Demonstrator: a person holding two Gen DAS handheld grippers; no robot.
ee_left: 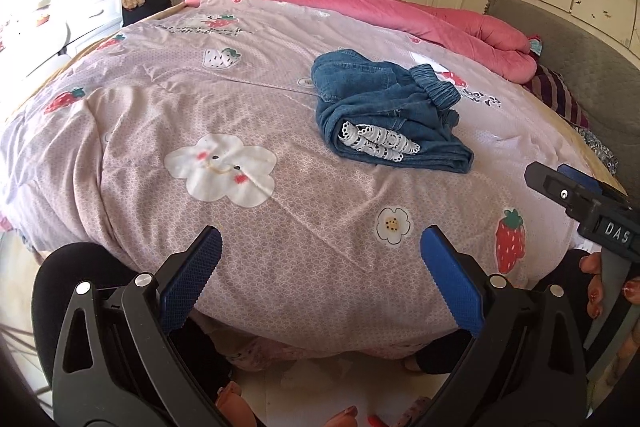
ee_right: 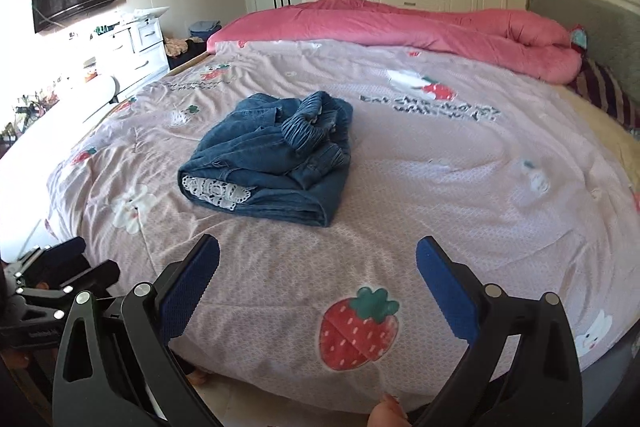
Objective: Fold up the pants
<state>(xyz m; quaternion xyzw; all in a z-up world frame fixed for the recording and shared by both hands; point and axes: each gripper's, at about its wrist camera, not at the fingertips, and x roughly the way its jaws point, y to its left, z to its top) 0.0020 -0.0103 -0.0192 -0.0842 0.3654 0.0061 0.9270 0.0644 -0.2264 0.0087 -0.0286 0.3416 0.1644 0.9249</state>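
The left gripper (ee_left: 320, 251) hovered over the near edge of the bed (ee_left: 160, 115), jaws spread wide and holding nothing. The denim pants (ee_left: 384, 115) lay bunched in a rough fold near mid-bed on the strawberry-print cover, white lace trim (ee_left: 378, 143) exposed at the near end. The right gripper (ee_right: 318, 259) likewise had its jaws wide apart and empty, well short of the pants.

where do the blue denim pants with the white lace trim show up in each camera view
Left wrist view: the bundled blue denim pants lie right of centre, upper middle.
Right wrist view: the pants lie left of centre, mid-height.
Shared landmark: the rolled pink quilt along the bed's far side.
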